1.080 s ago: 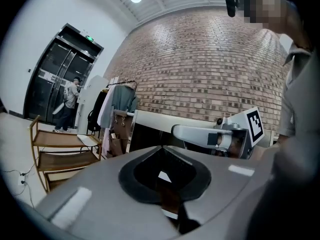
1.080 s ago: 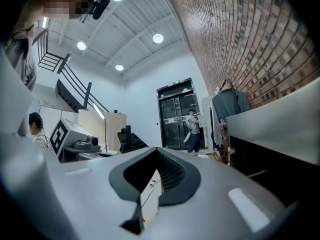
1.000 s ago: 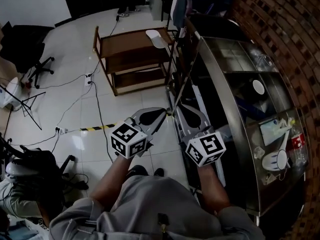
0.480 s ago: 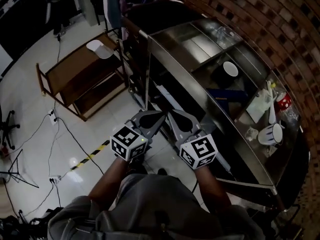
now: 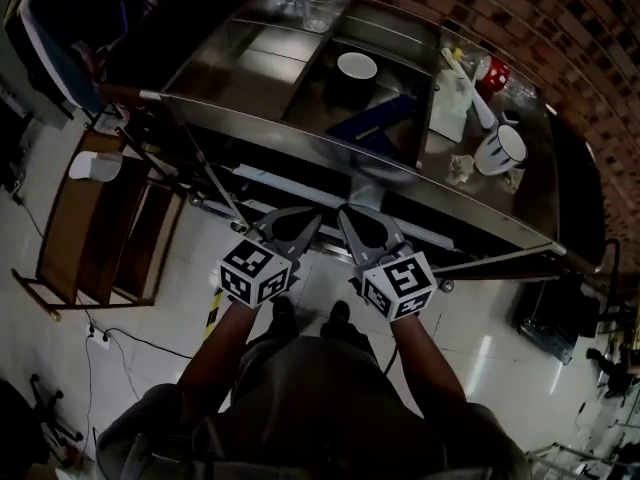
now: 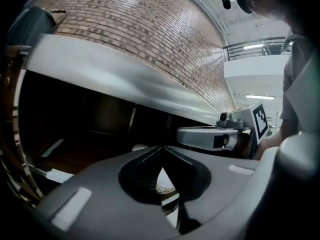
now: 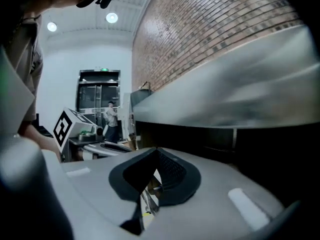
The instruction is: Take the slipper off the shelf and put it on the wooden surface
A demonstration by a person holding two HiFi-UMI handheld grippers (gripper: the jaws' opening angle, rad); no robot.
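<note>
Approach stage, by my reading. Left gripper [image 5: 306,222] and right gripper [image 5: 346,218] both have jaws pressed together, holding nothing, and face the steel bench [image 5: 300,133]. White slipper [image 5: 96,166] lies on the wooden rack [image 5: 70,238], well apart to the left. Next move calls for turning there and spreading one gripper's jaws.

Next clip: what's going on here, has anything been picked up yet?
A person stands facing a long steel counter with a gripper in each hand. The left gripper and the right gripper are side by side, just short of the counter's front edge. Both have their jaws together with nothing between them. Off to the person's left, a pale slipper-like thing lies on top of a wooden rack, well away from either gripper. Nothing is being held at this moment.
</note>
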